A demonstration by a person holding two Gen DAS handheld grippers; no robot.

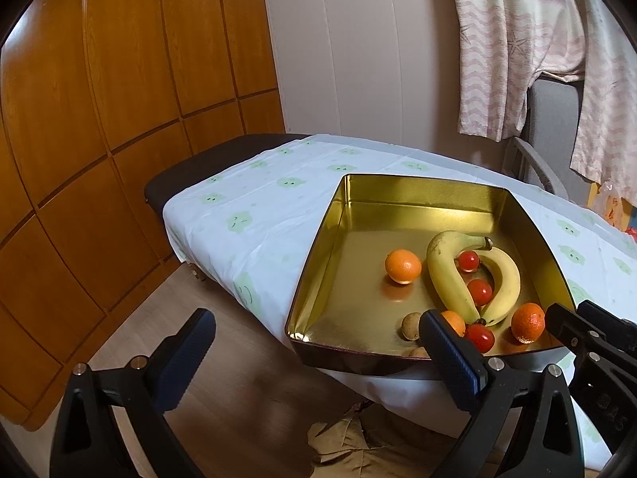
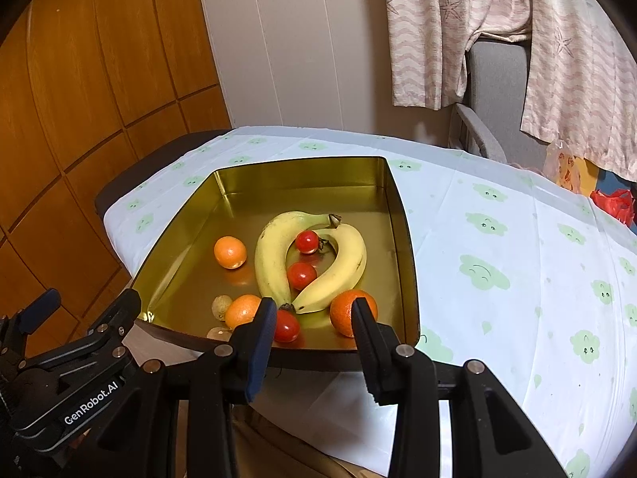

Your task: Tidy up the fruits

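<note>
At the far left we saw wooden cabinet doors, then the worktop under a pale cloth printed with green smiling clouds. Our left gripper hung released, its fingers spread wide and empty, short of the near edge of the gold tin tray. The tray sat on the cloth with its near left corner jutting past the worktop's edge.

Inside the tray, going left to right in the right wrist view, a small brown fruit lay near the front wall, with a second one just beside it at the rim. An orange sat alone further back. Another orange lay just beside the brown fruit. Two bananas curved toward each other, joined at the stems, and enclosed two cherry tomatoes. A third tomato rested by the bananas' near tips, and a third orange lay just right of them.

Our right gripper hovered at the tray's near wall, fingers parted and holding nothing, framing the third tomato and orange. Further right the cloth lay bare, with a grey chair and hanging pink-patterned fabric behind
</note>
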